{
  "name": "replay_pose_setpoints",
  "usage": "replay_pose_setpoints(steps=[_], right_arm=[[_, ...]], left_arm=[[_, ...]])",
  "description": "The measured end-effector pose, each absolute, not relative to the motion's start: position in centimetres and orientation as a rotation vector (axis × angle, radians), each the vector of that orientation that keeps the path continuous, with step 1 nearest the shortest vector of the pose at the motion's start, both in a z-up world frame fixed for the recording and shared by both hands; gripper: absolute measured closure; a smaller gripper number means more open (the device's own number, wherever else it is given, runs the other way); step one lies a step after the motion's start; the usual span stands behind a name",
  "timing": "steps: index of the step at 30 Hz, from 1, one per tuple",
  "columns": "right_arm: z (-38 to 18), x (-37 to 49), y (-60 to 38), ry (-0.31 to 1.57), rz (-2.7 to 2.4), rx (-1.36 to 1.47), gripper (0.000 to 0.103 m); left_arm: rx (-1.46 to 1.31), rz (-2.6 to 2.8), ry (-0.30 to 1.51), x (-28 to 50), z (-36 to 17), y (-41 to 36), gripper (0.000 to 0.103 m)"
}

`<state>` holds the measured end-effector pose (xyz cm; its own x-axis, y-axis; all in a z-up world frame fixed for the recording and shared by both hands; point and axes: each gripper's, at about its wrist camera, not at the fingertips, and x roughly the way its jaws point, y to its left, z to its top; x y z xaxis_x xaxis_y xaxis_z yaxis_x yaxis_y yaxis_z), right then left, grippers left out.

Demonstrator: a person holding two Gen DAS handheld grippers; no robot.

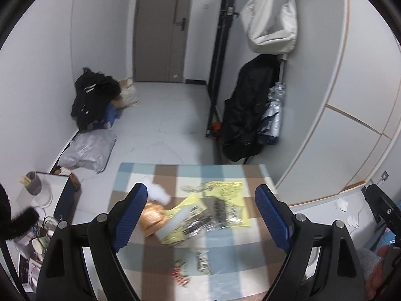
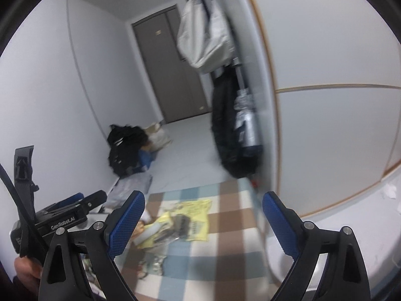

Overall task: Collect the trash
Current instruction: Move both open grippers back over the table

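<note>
Both tongs stand spread and grip nothing: my left gripper (image 1: 200,215) at lower centre of its view, my right gripper (image 2: 203,222) likewise. I judge I am approaching the trash, nothing picked yet. Between the left pads lies the heap on the checked cloth (image 1: 225,258): a round brown tub (image 1: 153,219), a crinkly yellow wrapper (image 1: 225,200), white tissue (image 1: 158,190). Next I must dip and close on one piece. Beyond, a slack black bag (image 1: 248,110) hangs at upper right.
</note>
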<state>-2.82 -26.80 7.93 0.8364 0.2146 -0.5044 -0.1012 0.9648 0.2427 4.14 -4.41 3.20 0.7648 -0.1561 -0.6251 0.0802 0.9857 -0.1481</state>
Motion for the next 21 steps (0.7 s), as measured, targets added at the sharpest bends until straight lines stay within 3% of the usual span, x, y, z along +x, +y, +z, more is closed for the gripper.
replay_pose_setpoints(steps=[21], right_arm=[[-2.3,2.4,-16.8,0.817,0.327,0.134,0.008]], left_arm=[[-0.257,-0.089,0.789,3.1,-3.5,5.4,0.017]])
